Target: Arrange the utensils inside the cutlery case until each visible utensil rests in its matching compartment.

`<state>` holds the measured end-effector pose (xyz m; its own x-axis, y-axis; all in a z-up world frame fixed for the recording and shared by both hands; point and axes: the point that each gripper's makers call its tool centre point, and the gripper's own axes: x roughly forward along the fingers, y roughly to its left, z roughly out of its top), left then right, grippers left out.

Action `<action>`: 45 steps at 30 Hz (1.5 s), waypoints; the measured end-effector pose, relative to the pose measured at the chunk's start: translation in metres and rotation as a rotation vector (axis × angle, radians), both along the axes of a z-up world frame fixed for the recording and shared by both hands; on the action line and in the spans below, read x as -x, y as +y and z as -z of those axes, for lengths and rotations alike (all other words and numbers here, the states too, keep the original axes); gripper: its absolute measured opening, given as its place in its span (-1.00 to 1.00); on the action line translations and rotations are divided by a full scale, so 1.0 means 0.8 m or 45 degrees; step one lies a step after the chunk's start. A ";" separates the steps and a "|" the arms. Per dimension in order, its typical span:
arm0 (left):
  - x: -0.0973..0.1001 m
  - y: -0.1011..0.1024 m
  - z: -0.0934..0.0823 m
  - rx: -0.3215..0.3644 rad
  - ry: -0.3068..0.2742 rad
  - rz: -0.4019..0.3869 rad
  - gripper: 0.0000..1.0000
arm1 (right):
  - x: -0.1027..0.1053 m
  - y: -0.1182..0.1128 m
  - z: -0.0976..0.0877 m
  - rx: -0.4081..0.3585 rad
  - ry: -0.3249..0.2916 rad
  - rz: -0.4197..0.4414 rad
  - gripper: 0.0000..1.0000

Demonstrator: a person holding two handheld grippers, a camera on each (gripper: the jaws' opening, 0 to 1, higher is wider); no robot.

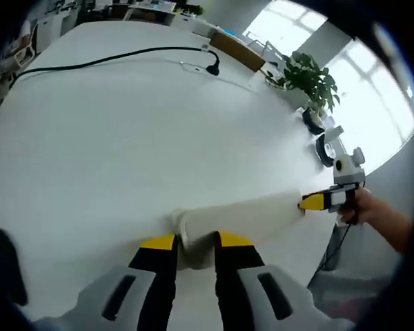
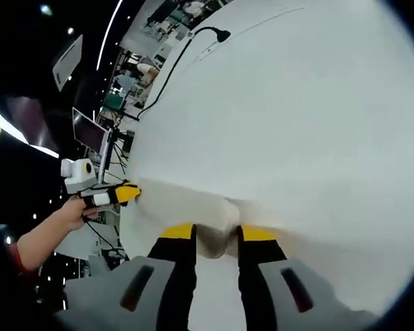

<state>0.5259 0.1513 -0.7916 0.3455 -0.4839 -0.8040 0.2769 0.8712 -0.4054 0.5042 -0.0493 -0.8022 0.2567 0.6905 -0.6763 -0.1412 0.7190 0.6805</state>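
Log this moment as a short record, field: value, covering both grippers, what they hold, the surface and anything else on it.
held object: cream rolled cutlery case, lying on the table, one end in each gripper
left gripper: shut on one end of the case
right gripper: shut on the other end
surface: white table
other items: black cable across the far side; potted plant at the table's edge
utensils: none visible; case appears not yet unrolled
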 end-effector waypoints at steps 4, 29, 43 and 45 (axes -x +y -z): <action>-0.001 0.001 0.001 0.012 -0.015 -0.022 -0.63 | 0.004 0.005 -0.002 0.057 -0.017 -0.054 -0.64; 0.006 0.007 -0.001 0.068 0.105 -0.206 -0.63 | 0.025 -0.005 -0.015 0.245 0.199 -0.070 -0.74; 0.011 0.005 0.002 0.083 0.083 -0.232 -0.70 | 0.016 -0.005 -0.009 0.342 0.181 -0.156 -0.73; 0.009 0.004 0.004 0.074 0.025 -0.171 -0.71 | 0.016 -0.005 -0.008 0.352 0.173 -0.166 -0.72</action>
